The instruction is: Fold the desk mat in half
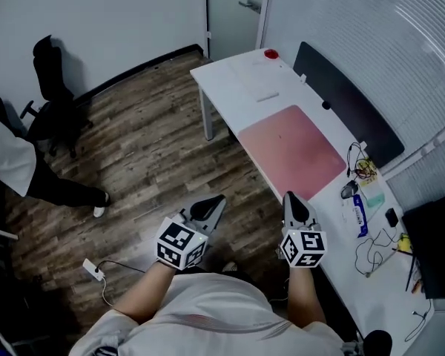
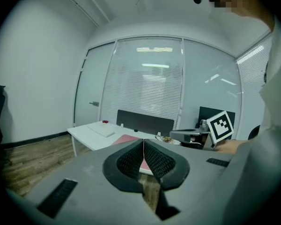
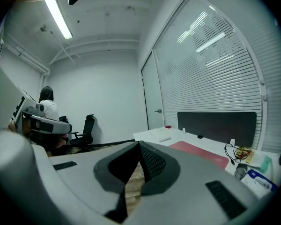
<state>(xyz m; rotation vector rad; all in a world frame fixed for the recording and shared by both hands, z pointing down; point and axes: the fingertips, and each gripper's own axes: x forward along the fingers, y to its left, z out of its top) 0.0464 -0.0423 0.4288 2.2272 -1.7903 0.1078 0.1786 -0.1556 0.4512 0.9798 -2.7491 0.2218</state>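
Desk mat (image 1: 293, 150) (pink) flat, unfolded

We see a white surface (image 1: 226, 80) carrying a pink desk mat (image 1: 293, 150) lying flat, a small red object (image 1: 271, 53) at its far end, and tangled cables (image 1: 369, 252) nearer us.

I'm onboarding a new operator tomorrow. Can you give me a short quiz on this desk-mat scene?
1. True or false: the flat pink rectangular desk mat is already folded.
2. The left gripper and right gripper are: A both shut, empty; B both open; C gripping the mat.
3. Fill in: the small red round object sits at the white desk's ____ end.
Key: false; A; far.
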